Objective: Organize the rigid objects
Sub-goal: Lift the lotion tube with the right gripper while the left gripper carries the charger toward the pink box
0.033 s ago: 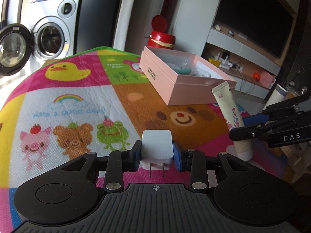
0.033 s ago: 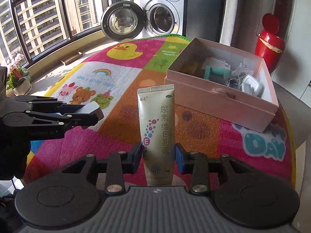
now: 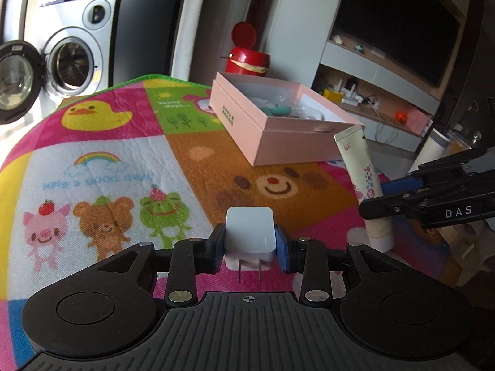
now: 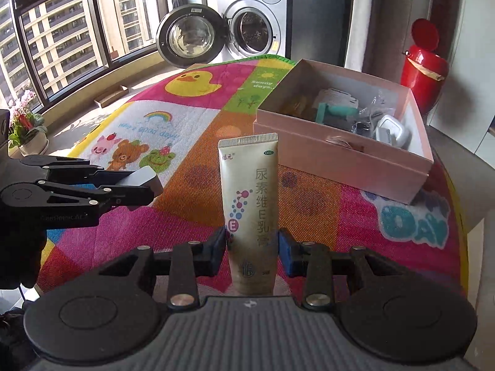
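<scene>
White plastic two-prong plug adapter (image 3: pixel 250 235) sits pinched in the left gripper (image 3: pixel 250 247). The right gripper (image 4: pixel 252 247) clamps an upright cream plastic ointment tube (image 4: pixel 250 210); the open pink cardboard box (image 4: pixel 340 160) lies at two o'clock on the cartoon-print mat (image 4: pixel 191 160).

A home: washing machine (image 4: pixel 253 21), television (image 3: pixel 399 21), cartoon play mat (image 3: pixel 123 154).

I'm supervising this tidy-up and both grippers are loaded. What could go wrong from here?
1. The left gripper pinches the smooth white charger by its sides; it might slip.
2. The right gripper grips the soft cream tube low, so it may tilt.
3. The pink box already looks crowded; drops may land on its contents.
</scene>
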Demonstrator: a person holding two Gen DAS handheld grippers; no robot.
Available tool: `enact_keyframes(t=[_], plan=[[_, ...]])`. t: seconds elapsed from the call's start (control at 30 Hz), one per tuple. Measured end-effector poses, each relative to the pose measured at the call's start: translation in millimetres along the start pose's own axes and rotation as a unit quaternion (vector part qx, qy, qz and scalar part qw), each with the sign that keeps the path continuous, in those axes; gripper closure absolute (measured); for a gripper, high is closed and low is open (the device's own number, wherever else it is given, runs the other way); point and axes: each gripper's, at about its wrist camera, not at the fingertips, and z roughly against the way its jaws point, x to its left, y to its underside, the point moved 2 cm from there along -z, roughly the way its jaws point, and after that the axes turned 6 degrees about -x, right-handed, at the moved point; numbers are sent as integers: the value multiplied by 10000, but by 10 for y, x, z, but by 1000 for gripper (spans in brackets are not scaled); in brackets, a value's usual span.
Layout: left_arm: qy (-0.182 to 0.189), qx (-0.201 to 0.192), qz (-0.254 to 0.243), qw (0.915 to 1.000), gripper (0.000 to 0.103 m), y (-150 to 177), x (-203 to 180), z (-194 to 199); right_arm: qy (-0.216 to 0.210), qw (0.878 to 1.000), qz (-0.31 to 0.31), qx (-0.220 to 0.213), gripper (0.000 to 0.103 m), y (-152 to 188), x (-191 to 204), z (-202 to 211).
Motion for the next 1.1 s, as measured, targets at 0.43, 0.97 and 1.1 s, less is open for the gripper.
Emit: enact_keyframes(t=[0.43, 0.97, 1.1], plan=[[125, -388, -362, 9985, 66, -565, -633, -124, 336, 9958, -570, -636, 97, 44, -573, 441], [-713, 350, 88, 9968, 66, -103, -316, -308, 798, 9902, -1148, -74, 30, 10, -423, -693], [-637, 344, 98, 9973, 66, -79, -338, -288, 593, 9961, -658, -13, 62, 53, -278, -642]])
